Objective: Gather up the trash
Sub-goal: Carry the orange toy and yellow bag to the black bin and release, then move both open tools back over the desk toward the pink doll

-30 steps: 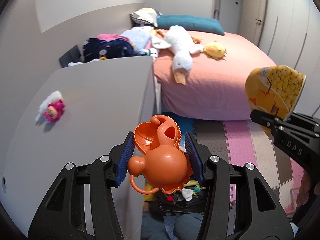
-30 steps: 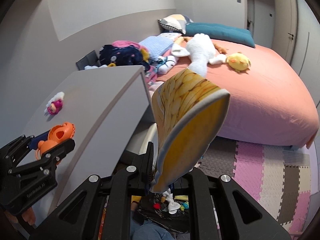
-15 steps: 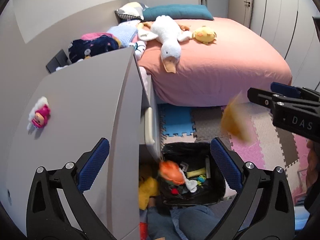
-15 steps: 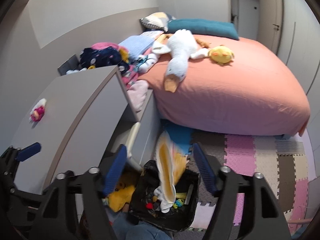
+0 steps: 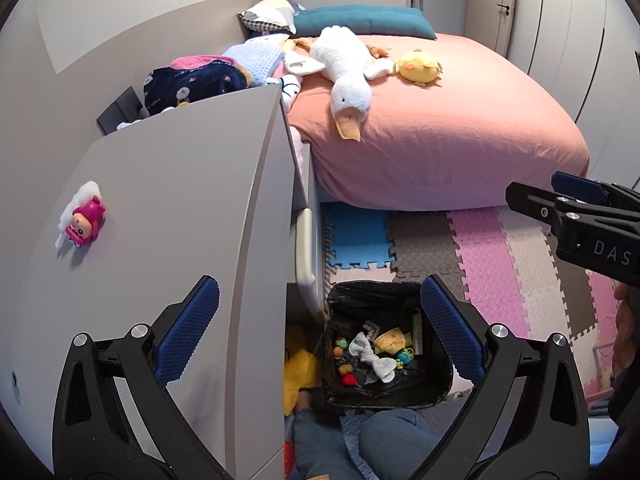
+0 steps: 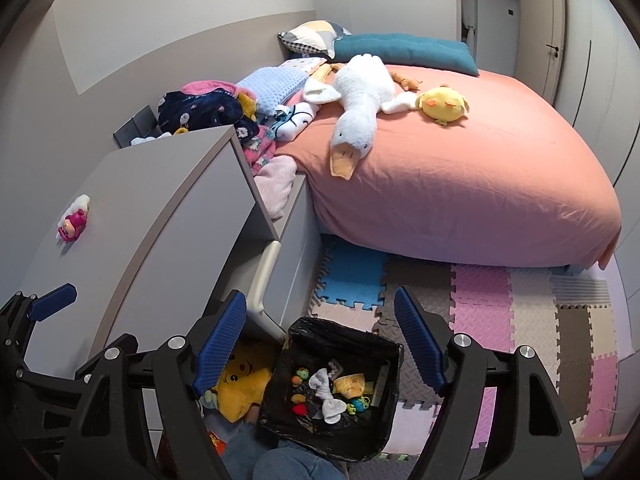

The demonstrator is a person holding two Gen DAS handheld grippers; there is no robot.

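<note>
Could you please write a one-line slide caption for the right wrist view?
Right gripper, jaws opening and empty, above black-lined trash bin holding yellow snack bag.

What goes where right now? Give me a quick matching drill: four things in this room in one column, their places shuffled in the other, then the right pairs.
Things:
1. pink toy figure
2. white goose plush
3. yellow snack bag
4. yellow star plush

Places:
A. inside the black bin
B. on the pink bed
C. on the grey cabinet top
D. on the floor, between the cabinet and the bin

Pairs: 1-C, 2-B, 3-A, 4-D
</note>
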